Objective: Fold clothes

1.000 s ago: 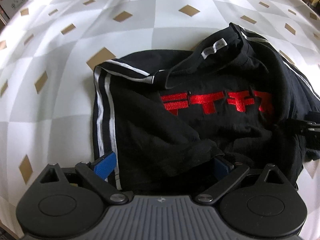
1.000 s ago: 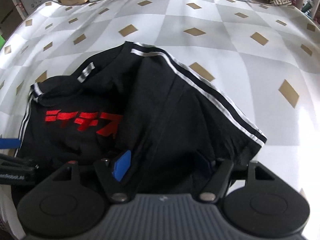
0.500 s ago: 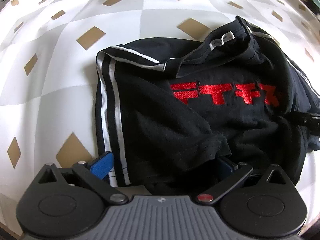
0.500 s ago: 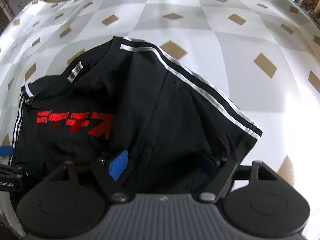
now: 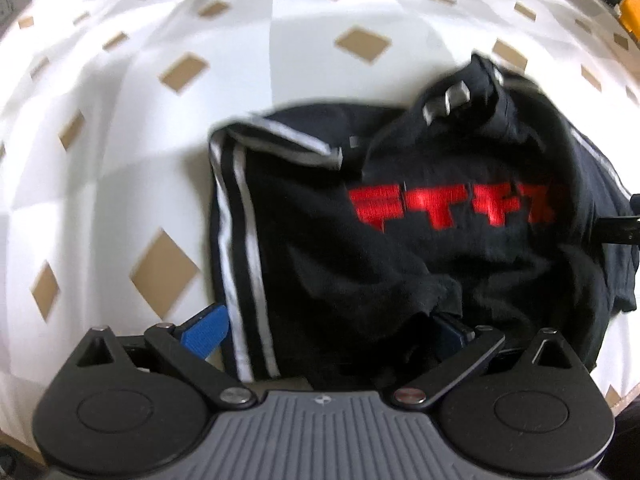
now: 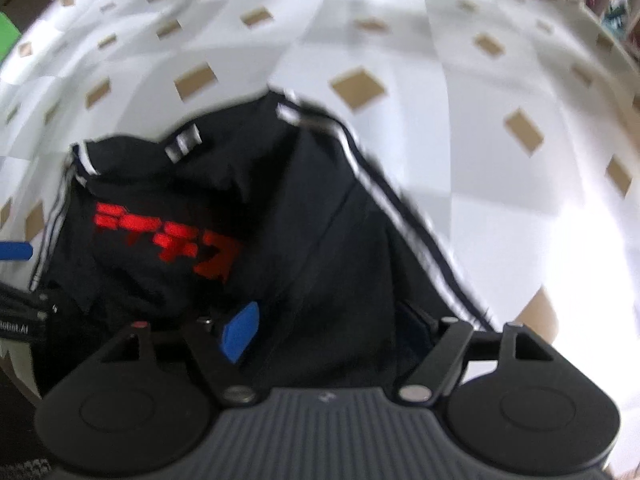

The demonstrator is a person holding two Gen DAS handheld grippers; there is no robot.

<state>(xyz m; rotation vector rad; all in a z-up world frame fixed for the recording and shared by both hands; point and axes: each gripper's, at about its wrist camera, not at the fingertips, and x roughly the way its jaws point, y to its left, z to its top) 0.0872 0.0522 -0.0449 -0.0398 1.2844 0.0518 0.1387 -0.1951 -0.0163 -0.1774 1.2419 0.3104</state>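
Black shirt (image 5: 400,248) bunched on checked cloth (image 5: 120,80). Left gripper (image 5: 328,328) and right gripper (image 6: 328,320) spread wide, straddling near hem, placed for pinching.

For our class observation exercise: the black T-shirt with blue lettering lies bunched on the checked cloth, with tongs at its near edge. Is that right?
Not quite: the lettering on the black T-shirt is red, not blue, as the left wrist view shows. The rest stands.

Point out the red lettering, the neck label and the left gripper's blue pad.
red lettering (image 5: 452,208): left wrist view, middle of the print.
neck label (image 5: 448,102): left wrist view, blurred white tag at the collar.
blue pad (image 5: 206,330): left wrist view, exposed face.
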